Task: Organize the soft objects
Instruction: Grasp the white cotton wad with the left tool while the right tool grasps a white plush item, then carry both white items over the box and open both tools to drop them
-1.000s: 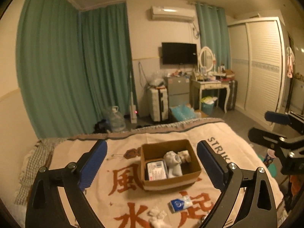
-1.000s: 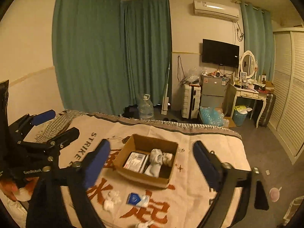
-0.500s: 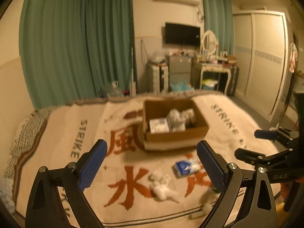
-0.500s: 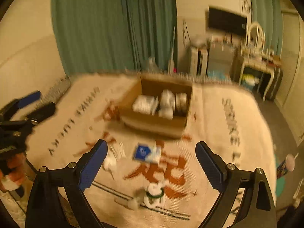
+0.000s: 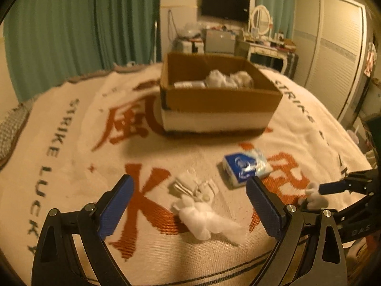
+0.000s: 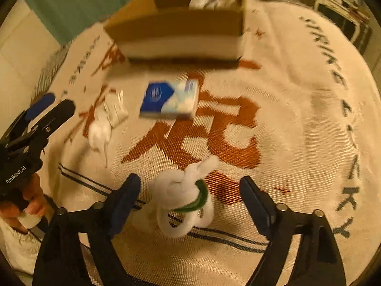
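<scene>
On the bedspread (image 5: 71, 143) a fluffy white soft toy (image 5: 202, 217) lies between the fingers of my left gripper (image 5: 189, 183), which is open and not touching it. Just beyond it is a small folded white item (image 5: 190, 186). A blue tissue pack (image 5: 245, 169) lies to the right, also in the right wrist view (image 6: 169, 100). My right gripper (image 6: 189, 183) points steeply down with its jaws closing around a white plush with a green ring (image 6: 185, 195); the pads are clear of it. The cardboard box (image 5: 219, 100) behind holds white soft things.
The left gripper (image 6: 38, 119) and the hand (image 6: 31, 202) holding it show at the left of the right wrist view. The right gripper (image 5: 333, 188) shows at the right edge of the left wrist view. Green curtains (image 5: 71, 23), a dresser and a wardrobe (image 5: 333, 47) stand beyond the bed.
Both grippers have come down close to the bedspread and tilted downward. The right jaws have narrowed and now straddle the white plush with the green ring.
</scene>
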The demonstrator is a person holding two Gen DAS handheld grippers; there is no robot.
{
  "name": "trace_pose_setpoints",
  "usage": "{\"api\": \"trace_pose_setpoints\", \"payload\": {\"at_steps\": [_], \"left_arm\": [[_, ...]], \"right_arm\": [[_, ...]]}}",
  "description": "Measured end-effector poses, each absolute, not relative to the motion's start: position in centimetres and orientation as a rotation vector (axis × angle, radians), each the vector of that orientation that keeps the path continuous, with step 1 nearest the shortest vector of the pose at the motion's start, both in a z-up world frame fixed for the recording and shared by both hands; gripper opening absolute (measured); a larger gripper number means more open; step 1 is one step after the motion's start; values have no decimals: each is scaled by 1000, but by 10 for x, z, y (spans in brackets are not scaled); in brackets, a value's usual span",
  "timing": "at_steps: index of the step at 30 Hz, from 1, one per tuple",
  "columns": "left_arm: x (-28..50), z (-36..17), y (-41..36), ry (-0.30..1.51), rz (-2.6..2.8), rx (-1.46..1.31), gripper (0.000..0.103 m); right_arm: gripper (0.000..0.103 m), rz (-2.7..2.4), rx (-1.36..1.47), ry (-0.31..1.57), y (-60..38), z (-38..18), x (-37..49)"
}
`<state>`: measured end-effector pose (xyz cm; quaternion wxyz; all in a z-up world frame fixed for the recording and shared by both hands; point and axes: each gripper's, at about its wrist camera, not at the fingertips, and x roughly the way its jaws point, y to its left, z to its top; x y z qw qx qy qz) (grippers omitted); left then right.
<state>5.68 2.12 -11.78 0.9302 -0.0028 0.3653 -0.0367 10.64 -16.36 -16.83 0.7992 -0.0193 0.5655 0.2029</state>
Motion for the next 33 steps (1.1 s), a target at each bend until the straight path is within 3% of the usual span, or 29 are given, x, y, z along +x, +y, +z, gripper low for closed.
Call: {"api": "trace_pose_setpoints", "payload": {"at_steps": [1,6,7,9,11,13,14,15,17,21,33], "left_arm": [[58,-122,21,755,-77,-7,96],[69,-150,22,824,-95,-12,95],[72,-155,23,837,-95,-14,95],[77,-164,23,866,-105,-25,94],[81,-170,22,884,-113,-30,84],[85,-175,19,898,-115,-17,80],[86,-177,18,895,-108,-12,76],[86,-179,19,893,-83,-11,64],[87,-180,21,898,-70,-24,59],[77,-178,19,891,-78,-15,39],[41,-146,24,849,-93,-31,34]], "right_arm": [[75,440,-75,1236,-158,-176,109],[40,425,-146,1254,-148,-188,116],[38,421,-143,1237,-150,-186,119],[37,421,-117,1215,-153,-180,122],[36,416,-102,1187,-156,-174,127],[36,414,-115,1161,-156,-172,128],[36,417,-123,1154,-155,-170,130],[36,419,-129,1149,-154,-170,130],[36,428,-133,1147,-152,-171,130],[36,435,-143,1121,-150,-167,127],[36,436,-112,998,-158,-129,105]]}}
